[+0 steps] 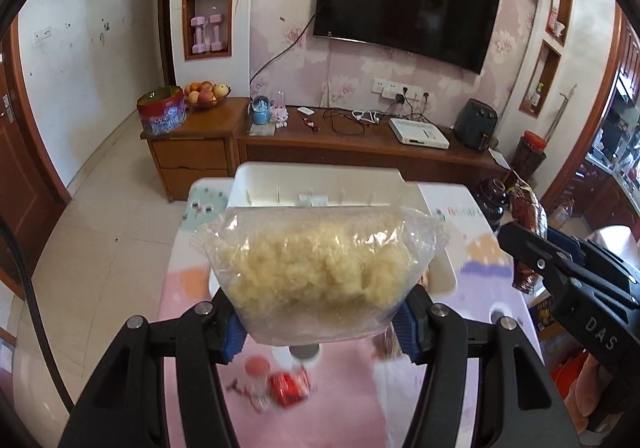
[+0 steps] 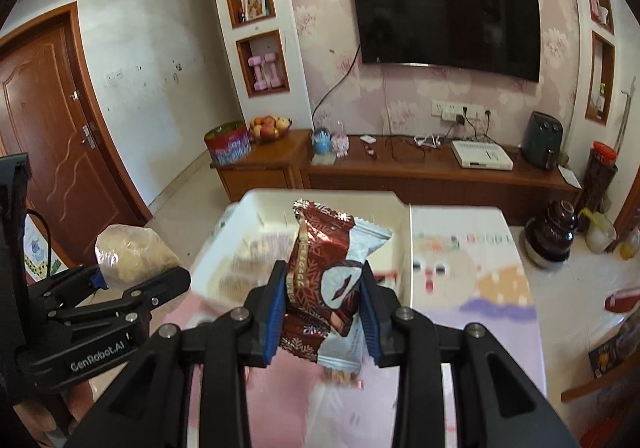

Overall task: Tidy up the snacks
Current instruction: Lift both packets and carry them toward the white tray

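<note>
Above the table (image 1: 472,276), two gripped snacks (image 1: 320,272)

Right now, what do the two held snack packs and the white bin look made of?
Clear bag: thin transparent plastic film, crinkled and glossy; pale yellow puffed pieces show through.
Brown-and-white snack packet: printed film, likely foil-lined; metallic sheen, crimped serrated end.
White bin: rigid moulded plastic by the look, smooth semi-matt walls with ribs inside.
</note>
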The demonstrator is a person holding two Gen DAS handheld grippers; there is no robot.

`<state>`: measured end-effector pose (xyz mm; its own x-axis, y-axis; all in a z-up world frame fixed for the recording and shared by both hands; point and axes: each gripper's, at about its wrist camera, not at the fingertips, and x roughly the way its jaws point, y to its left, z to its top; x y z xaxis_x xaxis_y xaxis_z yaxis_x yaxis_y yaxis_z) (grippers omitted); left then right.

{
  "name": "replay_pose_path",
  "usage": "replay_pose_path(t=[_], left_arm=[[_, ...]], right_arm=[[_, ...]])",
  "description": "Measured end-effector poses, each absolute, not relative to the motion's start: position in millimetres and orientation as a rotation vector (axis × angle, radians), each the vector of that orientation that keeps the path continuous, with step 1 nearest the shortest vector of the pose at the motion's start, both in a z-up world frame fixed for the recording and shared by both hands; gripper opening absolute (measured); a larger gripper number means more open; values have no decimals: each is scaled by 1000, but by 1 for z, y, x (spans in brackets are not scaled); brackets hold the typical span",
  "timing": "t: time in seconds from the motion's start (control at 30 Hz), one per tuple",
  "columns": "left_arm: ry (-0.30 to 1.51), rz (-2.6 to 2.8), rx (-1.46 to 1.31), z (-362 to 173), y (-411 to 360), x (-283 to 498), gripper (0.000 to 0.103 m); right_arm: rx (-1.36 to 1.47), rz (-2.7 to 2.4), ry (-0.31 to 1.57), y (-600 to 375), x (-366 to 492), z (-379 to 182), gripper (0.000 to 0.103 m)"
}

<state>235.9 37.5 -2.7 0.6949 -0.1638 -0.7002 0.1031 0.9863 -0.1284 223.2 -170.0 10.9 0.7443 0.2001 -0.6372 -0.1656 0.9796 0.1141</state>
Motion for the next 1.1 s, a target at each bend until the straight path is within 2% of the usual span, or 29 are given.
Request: replay_pose_path(t=[0.23, 0.5, 0.6, 0.63, 0.67, 0.87, 1.1], left_arm=[[794, -82, -27, 9, 36, 311, 58], [881, -43, -24, -28, 26, 382, 59], [925, -22, 2, -50, 22, 401, 68], [942, -22, 5, -58, 21, 406, 81], [956, -22, 8, -64, 20, 410, 88], [986, 10, 15, -86, 20, 416, 88], [972, -5, -6, -84, 21, 407, 88]], right_arm=[[54, 185, 717, -164, 284, 26, 34], [61, 127, 761, -165, 349, 5, 34], [41, 106, 806, -163, 369, -14, 37], [28, 96, 819, -163, 374, -20, 38], [2, 81, 838, -160, 380, -29, 41], [-41, 56, 917, -159, 388, -61, 52], [-40, 57, 920, -159, 378, -65, 55]])
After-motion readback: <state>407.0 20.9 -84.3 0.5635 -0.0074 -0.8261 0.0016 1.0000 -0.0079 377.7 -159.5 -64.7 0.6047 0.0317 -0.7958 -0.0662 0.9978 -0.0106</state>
